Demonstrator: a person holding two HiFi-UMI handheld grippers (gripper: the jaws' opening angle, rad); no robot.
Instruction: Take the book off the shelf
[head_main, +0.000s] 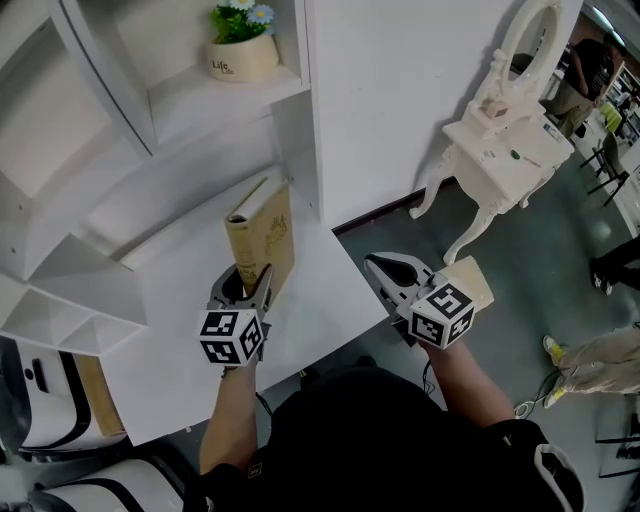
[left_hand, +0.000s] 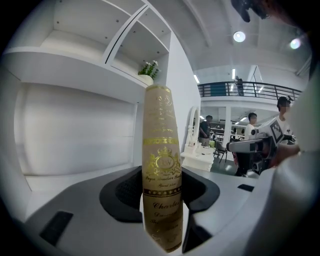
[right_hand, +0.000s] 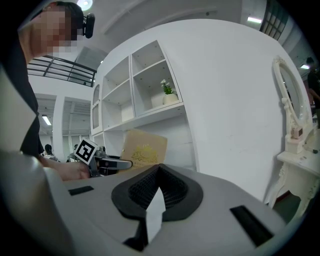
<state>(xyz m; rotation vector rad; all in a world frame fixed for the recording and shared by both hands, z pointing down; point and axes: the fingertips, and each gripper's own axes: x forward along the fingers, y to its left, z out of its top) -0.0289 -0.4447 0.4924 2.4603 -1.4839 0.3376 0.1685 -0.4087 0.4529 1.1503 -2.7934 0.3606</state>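
Observation:
A tan book with gold print (head_main: 262, 238) stands upright on the white shelf ledge (head_main: 170, 340), its spine toward me. My left gripper (head_main: 254, 288) is shut on the lower part of the spine; in the left gripper view the book (left_hand: 162, 155) fills the gap between the two dark pads of the left gripper (left_hand: 162, 200). My right gripper (head_main: 385, 272) hangs off the ledge's right edge, shut with nothing in it. In the right gripper view its jaws meet at the right gripper (right_hand: 158, 192), and the book (right_hand: 144, 149) and left gripper (right_hand: 111, 163) show to the left.
A pot of flowers (head_main: 243, 48) sits on the shelf above. White shelf compartments (head_main: 60, 300) lie to the left. A white dressing table with a mirror (head_main: 505, 118) stands on the floor at the right, with people beyond it.

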